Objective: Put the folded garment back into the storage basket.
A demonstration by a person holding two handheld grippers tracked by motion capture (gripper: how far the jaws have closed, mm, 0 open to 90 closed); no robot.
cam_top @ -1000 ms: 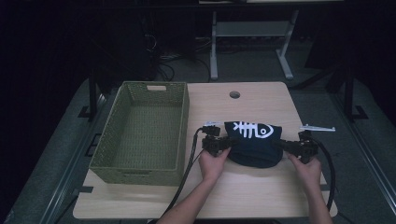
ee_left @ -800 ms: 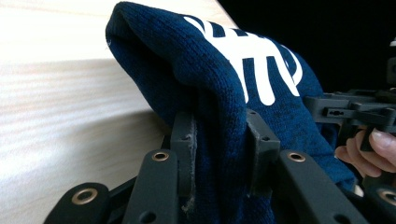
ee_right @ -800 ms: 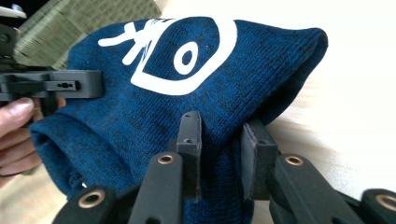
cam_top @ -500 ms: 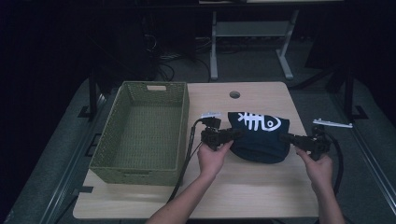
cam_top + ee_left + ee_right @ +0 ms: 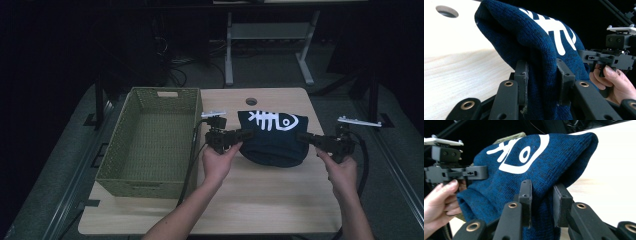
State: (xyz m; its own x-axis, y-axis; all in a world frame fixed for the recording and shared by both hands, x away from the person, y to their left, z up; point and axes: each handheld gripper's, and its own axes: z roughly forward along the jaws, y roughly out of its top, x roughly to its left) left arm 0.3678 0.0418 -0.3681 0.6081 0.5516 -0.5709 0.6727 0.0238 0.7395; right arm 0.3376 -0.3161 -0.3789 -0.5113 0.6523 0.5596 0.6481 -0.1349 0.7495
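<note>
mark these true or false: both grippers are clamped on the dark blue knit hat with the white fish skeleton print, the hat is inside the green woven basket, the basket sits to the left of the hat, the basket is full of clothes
1. Both grippers are clamped on the dark blue knit hat with the white fish skeleton print. True: the left gripper and the right gripper each pinch a fold of it.
2. The hat is inside the green woven basket. False: it hangs between the grippers over the pale wooden table.
3. The basket sits to the left of the hat in the high view. True.
4. The basket is full of clothes. False: its woven floor is bare.
</note>
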